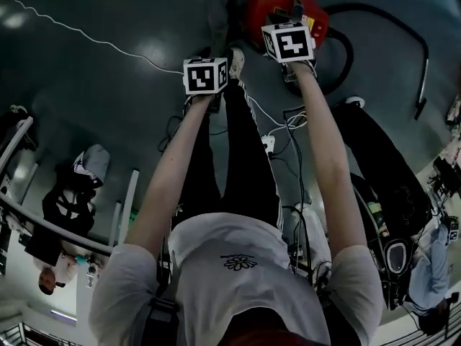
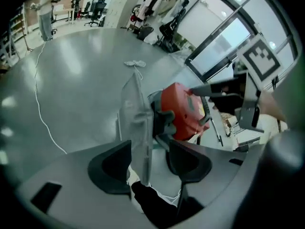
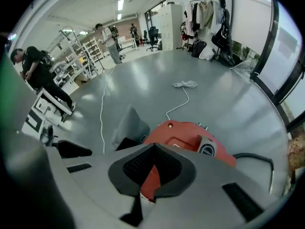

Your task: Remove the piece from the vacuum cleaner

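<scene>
- Head view: your left gripper [image 1: 207, 74] and right gripper [image 1: 288, 40] both point down toward the floor. The red vacuum cleaner [image 1: 277, 9] lies just beyond the right gripper. The grey piece [image 1: 216, 13] stands just beyond the left one, against the cleaner's side.
- Left gripper view: your jaws stand wide apart and grip nothing. The grey piece [image 2: 136, 118] shows upright in the gap between them, with neither pad pressing on it. It is blurred, so I cannot tell whether it is inside the jaws or beyond them. The vacuum cleaner [image 2: 183, 111] is ahead and to the right.
- Right gripper view: your jaws are closed tip to tip and empty. The vacuum cleaner [image 3: 186, 135] sits straight ahead, and the piece [image 3: 128, 125] is ahead to the left.
- Progress, as I judge it: nothing has been removed yet. Grasping the piece and pulling it off are both left to do.
</scene>
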{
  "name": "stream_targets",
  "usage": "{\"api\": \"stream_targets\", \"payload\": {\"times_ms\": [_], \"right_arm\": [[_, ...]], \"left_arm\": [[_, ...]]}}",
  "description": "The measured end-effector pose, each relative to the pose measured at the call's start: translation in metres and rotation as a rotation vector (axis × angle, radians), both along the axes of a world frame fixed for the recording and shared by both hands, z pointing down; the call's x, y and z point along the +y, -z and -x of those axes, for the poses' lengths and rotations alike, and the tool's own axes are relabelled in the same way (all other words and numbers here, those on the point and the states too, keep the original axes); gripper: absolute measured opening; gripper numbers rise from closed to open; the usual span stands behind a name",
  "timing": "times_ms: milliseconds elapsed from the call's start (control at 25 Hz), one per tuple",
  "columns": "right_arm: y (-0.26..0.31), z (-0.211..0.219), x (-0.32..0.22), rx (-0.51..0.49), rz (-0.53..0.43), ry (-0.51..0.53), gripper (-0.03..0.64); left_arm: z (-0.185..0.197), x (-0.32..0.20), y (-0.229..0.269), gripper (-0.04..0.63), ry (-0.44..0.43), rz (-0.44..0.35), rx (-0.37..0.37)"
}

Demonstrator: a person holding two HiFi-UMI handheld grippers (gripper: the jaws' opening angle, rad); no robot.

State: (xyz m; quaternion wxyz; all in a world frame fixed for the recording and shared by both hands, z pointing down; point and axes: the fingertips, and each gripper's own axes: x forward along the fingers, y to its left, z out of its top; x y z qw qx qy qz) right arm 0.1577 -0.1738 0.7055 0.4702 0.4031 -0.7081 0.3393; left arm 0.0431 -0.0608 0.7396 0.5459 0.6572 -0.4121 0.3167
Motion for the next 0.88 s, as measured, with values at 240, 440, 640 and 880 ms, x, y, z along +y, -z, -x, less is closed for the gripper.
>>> {"api": "stream_targets", "payload": {"times_ms": [240,440,640,880], "right_arm": [[-0.031,-0.007,0.003,0.082,0.189,0.006,0.012],[-0.036,-0.005,0.003,0.082,0.306,-0.047,0.012],[-0.031,-0.006,0.006,0.152,0.303,-0.026,0.012],[-0.03,-0.01,0.007,0.292,0.284,0.014,0.012]], "left_arm": [[0.001,0.012,-0.026,0.233,-0.064,0.027,-0.081],[0.003,0.006,-0.048,0.233,-0.056,0.02,-0.119],[-0.016,0.03,-0.071,0.233,-0.189,0.062,-0.135],[0.001,0.03,-0.081,0.02,-0.123,0.021,-0.175]]}}
